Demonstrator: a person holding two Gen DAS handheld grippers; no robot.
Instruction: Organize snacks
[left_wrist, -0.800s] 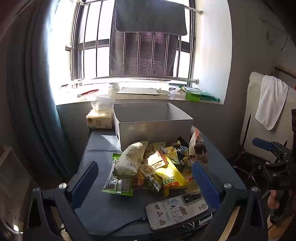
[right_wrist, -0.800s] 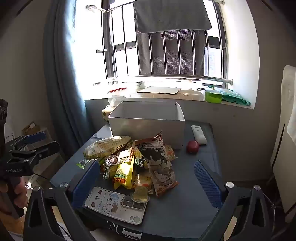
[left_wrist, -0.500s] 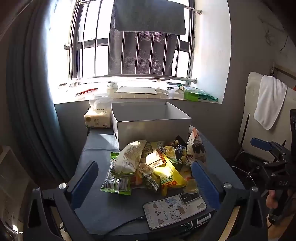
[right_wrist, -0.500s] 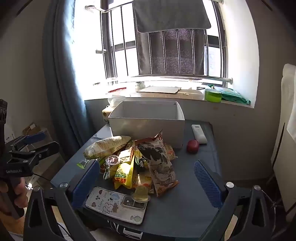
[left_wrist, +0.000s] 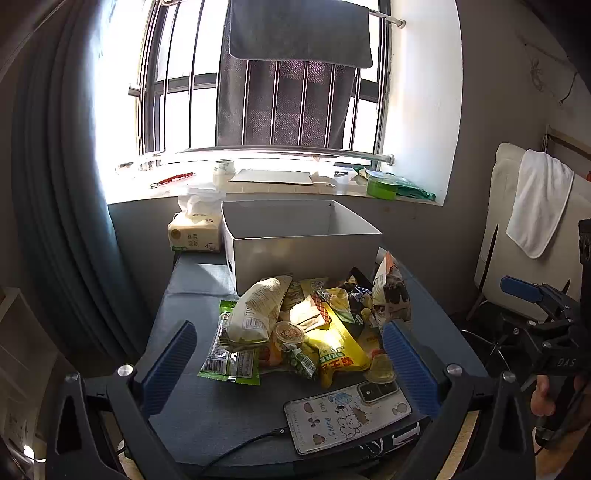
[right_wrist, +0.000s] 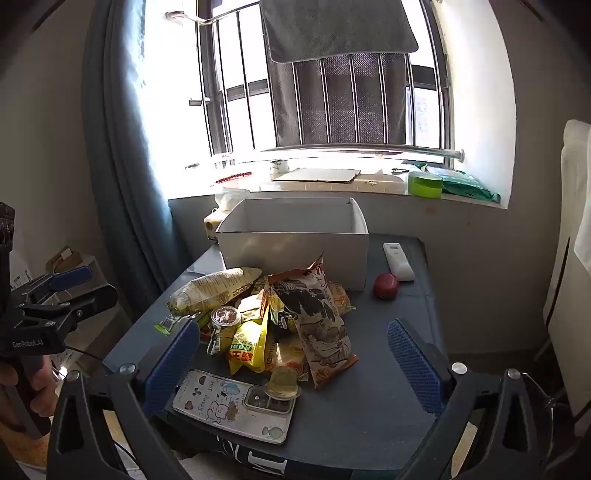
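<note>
So far nothing looks sorted: the grey box (left_wrist: 301, 240) at the back of the worktop (left_wrist: 207, 402) shows only bare inner walls, though its floor is hidden, and the whole snack pile (left_wrist: 310, 325) sits loose in front of it.

Going left to right in the left wrist view, the left gripper (left_wrist: 291, 362) hovers short of the pile with its fingers spread wide and nothing between them. One tissue pack (left_wrist: 194, 236) stands just beside the box's left wall. In the pile itself I count one pale beige bag (left_wrist: 255, 314) lying over one green packet (left_wrist: 231, 363), one small lidded cup (left_wrist: 290, 332), one yellow packet (left_wrist: 341, 350), one clear jelly cup (left_wrist: 380, 371) and one tall printed bag (left_wrist: 391, 291); more wrappers are buried between them and too jumbled to count. One phone (left_wrist: 347, 413) on a cable lies nearest the camera, touching the jelly cup.

In the right wrist view, the right gripper (right_wrist: 295, 362) is likewise held wide apart and empty, framing the phone and the near edge of the pile. Right of the box lie one red round object (right_wrist: 386, 286) and one white remote (right_wrist: 398, 261), near each other.

By my judgement every snack is yet to be moved.
</note>
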